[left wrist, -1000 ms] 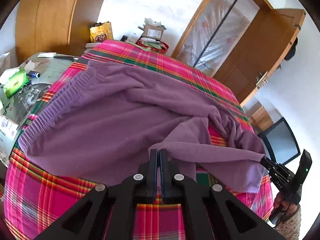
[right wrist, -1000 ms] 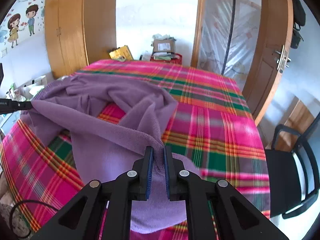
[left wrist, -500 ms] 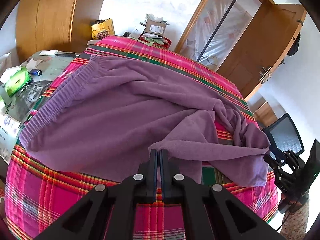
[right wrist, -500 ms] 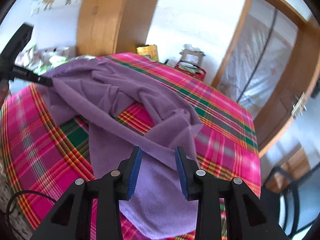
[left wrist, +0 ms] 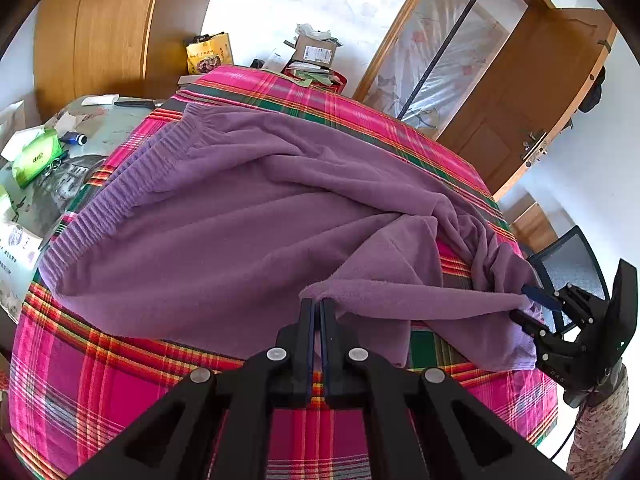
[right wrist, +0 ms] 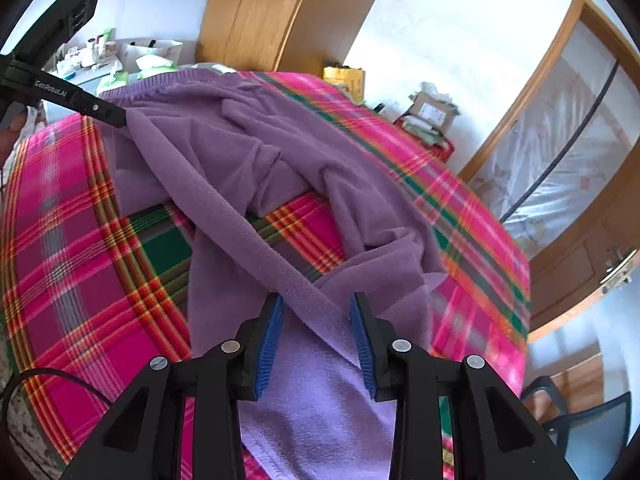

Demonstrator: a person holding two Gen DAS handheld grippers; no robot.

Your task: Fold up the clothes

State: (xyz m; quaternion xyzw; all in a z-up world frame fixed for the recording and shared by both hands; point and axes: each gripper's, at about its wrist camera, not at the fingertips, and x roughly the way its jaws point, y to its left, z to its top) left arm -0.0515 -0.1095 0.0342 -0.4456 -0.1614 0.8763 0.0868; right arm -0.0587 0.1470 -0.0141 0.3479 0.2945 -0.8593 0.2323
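Purple garment (left wrist: 224, 220) spread over plaid bed (left wrist: 100, 380). Left gripper (left wrist: 318, 312) clamped on near hem. Right gripper (right wrist: 316, 320) apart, hem band lying loose between its pads.

A pink plaid bedspread (left wrist: 120, 380) is spread over the bed. A wooden wardrobe (left wrist: 104, 28), a cardboard box (left wrist: 316, 52), a yellow bag (left wrist: 210, 54), an open wooden door (left wrist: 532, 120), a green tissue pack (left wrist: 36, 156) and a black chair (right wrist: 592, 428) are seen around it.
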